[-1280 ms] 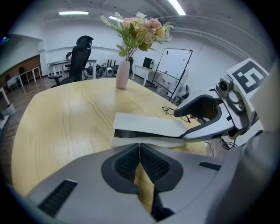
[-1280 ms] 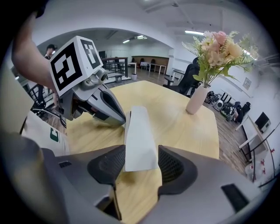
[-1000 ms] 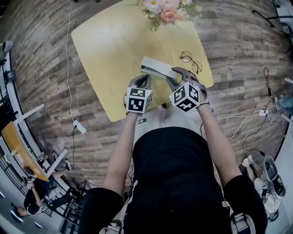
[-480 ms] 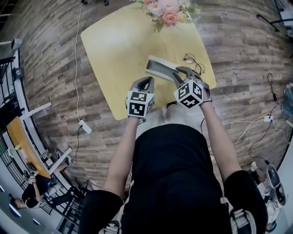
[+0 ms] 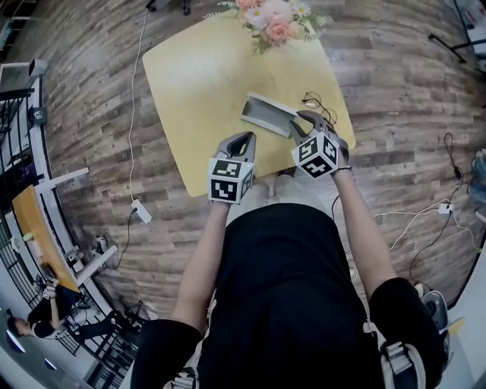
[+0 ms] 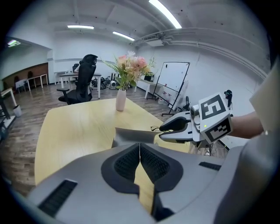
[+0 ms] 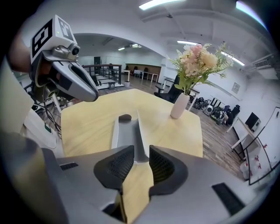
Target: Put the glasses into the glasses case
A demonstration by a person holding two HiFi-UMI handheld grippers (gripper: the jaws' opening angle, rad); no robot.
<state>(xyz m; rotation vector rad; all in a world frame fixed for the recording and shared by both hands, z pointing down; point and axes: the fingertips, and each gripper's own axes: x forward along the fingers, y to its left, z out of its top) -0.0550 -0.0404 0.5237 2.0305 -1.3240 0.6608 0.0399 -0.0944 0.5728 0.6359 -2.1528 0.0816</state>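
A grey glasses case [image 5: 262, 114] lies open on the yellow table [image 5: 205, 83], its lid standing up. The glasses [image 5: 319, 102], thin dark frames, lie on the table just right of it, beside my right gripper. My right gripper [image 5: 298, 121] is at the case's near right end. In the right gripper view the case [image 7: 127, 133] runs away from the jaws and its near end sits between the pads, touching both. These jaws have just been opening slightly. My left gripper [image 5: 244, 138] hangs above the table, short of the case, shut and empty [image 6: 140, 148].
A white vase of pink flowers [image 5: 277, 19] stands at the table's far edge. The table's near edge is right below both grippers. Cables and a power strip [image 5: 140, 210] lie on the wooden floor around. Office chairs and desks stand further off.
My left gripper has lifted and drawn back a little from the case. The right gripper stays at the case's end, barely shifted. The glasses have not moved.
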